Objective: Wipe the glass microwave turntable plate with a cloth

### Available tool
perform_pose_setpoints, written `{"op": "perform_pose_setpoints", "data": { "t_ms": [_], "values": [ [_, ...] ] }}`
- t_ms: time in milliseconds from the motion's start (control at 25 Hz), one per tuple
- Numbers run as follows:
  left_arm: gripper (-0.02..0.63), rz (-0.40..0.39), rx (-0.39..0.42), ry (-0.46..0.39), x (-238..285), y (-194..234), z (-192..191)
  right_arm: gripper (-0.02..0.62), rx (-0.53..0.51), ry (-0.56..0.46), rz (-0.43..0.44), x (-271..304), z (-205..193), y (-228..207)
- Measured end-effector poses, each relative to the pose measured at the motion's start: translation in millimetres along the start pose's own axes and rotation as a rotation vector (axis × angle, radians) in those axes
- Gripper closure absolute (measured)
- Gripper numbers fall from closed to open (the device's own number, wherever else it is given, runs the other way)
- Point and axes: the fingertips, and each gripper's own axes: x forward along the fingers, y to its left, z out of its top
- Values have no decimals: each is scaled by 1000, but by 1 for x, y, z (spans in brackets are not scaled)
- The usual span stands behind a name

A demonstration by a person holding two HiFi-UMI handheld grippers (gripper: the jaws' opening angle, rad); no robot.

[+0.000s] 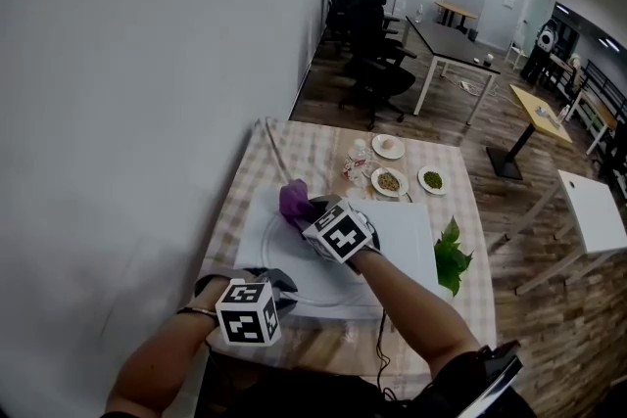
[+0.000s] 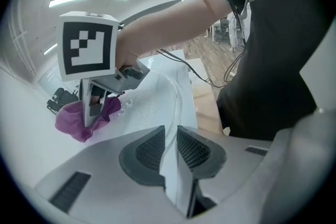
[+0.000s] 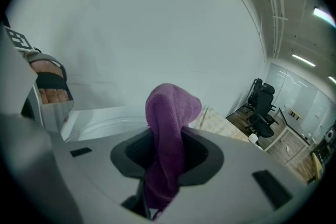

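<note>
The round glass turntable plate [image 1: 302, 275] lies on a white mat [image 1: 409, 232] on the checkered table. My left gripper [image 1: 279, 283] is at the plate's near left edge. In the left gripper view its jaws [image 2: 170, 145] are shut on the clear rim [image 2: 176, 98], which runs between the pads. My right gripper [image 1: 312, 211] hangs over the far left part of the plate, shut on a purple cloth [image 1: 296, 202]. The cloth [image 3: 169, 128] sticks up from between its jaws [image 3: 167, 157], and the bunched end [image 2: 71, 121] hangs down over the glass.
A white wall runs close along the table's left side. Three small dishes [image 1: 389, 180] with food stand at the far end, and a green leafy sprig [image 1: 452, 257] lies at the right edge. Office chairs and desks stand on the floor beyond.
</note>
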Motion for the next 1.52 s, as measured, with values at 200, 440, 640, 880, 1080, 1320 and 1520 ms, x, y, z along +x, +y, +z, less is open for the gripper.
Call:
{"op": "perform_pose_setpoints", "data": {
  "t_ms": [200, 440, 640, 880, 1080, 1320, 1520],
  "values": [
    [528, -8, -20, -10, -4, 1, -1, 476, 28, 4, -26, -13, -10, -13],
    [525, -7, -37, -19, -5, 2, -1, 474, 51, 16, -53, -27, -23, -27],
    [525, -3, -38, -8, -2, 2, -1, 472, 73, 38, -103, -42, -42, -42],
    [525, -5, -44, -6, -5, 1, -1, 471, 106, 62, -144, -62, -56, -55],
    [525, -10, -34, -4, -3, 3, -3, 471, 148, 63, -165, -74, -71, -68],
    [525, -3, -21, -8, 0, 3, -1, 471, 162, 97, -204, -92, -83, -80],
    [529, 0, -7, -5, 1, 3, -3, 472, 114, 37, -131, -79, -44, -46]
  ]
}}
